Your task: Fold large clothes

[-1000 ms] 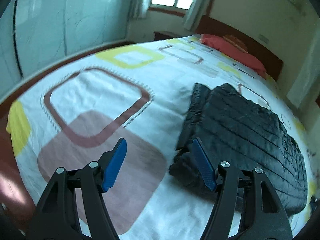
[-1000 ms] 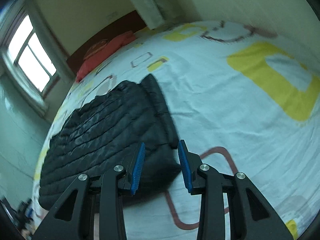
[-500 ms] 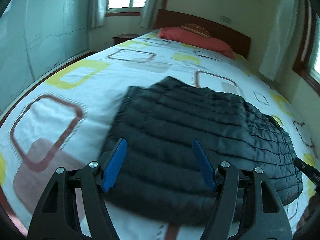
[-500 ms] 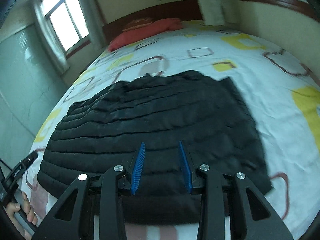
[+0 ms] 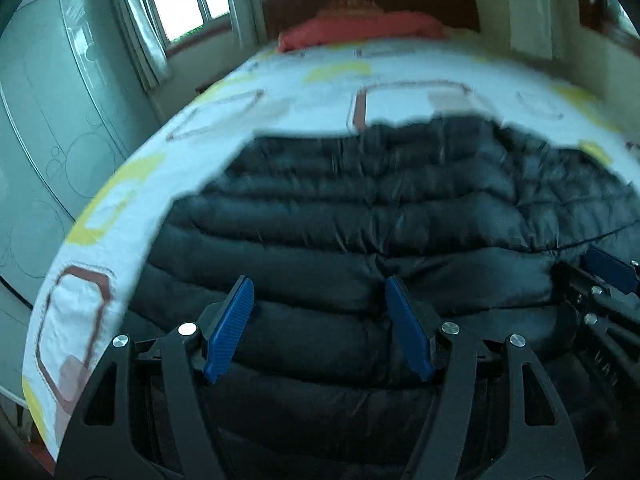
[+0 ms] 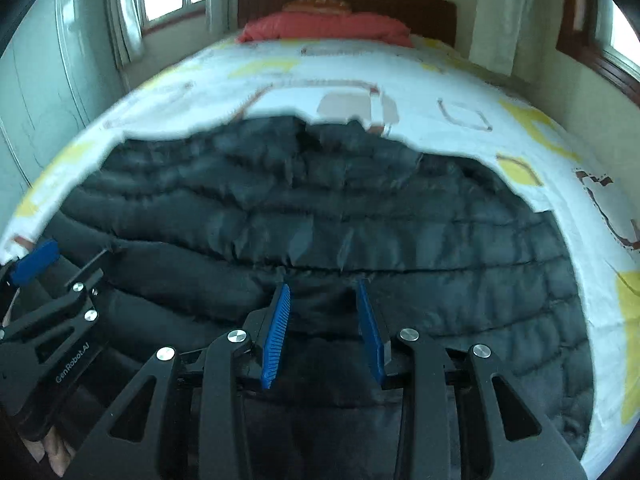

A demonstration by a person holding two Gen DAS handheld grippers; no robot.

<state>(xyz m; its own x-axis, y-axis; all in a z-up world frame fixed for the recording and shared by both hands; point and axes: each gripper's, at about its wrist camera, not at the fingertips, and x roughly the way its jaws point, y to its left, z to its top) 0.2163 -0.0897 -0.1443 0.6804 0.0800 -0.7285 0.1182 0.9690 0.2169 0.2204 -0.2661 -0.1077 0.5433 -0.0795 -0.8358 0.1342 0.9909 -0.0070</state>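
Note:
A black quilted down jacket [image 5: 360, 216] lies spread flat across the patterned bedsheet [image 5: 120, 200], and it fills the lower half of both views. My left gripper [image 5: 317, 284] hovers over the jacket's near part, open wide, with nothing between its blue pads. My right gripper [image 6: 322, 286] hovers over the jacket [image 6: 360, 216] too, its jaws a narrower gap apart and pinching nothing. Each gripper shows in the other's view: the right gripper [image 5: 608, 268] at the right edge, the left gripper [image 6: 36, 260] at the left edge.
A red pillow [image 6: 328, 26] lies against the dark wooden headboard [image 6: 400, 0] at the far end. Windows with curtains [image 5: 140, 40] and a pale wardrobe [image 5: 40, 120] stand to the left. Bare sheet [image 6: 360, 72] lies beyond the jacket. A hand [image 6: 52, 452] shows at the lower left.
Both views have swung from the bed's sides onto the jacket and rolled level. The grippers now hang side by side above its near part, facing the headboard. Jaw gaps are unchanged.

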